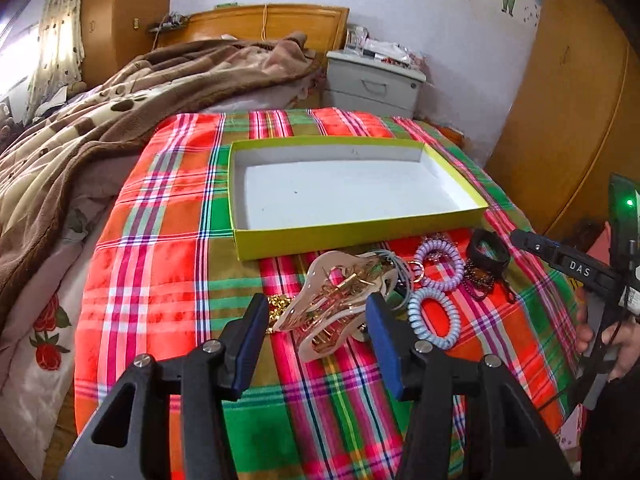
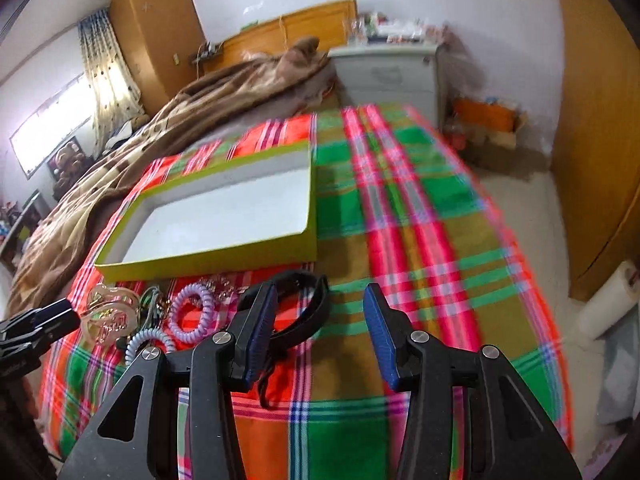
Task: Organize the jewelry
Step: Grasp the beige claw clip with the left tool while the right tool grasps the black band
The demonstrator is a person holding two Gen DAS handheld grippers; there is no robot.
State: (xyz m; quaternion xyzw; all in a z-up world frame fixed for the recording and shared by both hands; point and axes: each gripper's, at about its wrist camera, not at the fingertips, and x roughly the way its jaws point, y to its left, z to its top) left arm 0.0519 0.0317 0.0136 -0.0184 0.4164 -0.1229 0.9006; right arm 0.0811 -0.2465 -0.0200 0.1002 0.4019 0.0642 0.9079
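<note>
Jewelry lay heaped on the plaid cloth (image 1: 160, 240) before the empty box (image 1: 360, 236). Left gripper (image 1: 318, 320) straddled the clear hair claw (image 1: 340, 304), jaws wide, gripping nothing; closing might snag the coil ties (image 1: 434, 320). Right gripper (image 2: 320, 328) gaped empty.

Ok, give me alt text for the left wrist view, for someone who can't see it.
The open left tool straddles a clear pink hair claw clip on a plaid cloth, not yet gripping it. Coiled hair ties and a black band lie to its right, with an empty yellow-green box behind.
</note>
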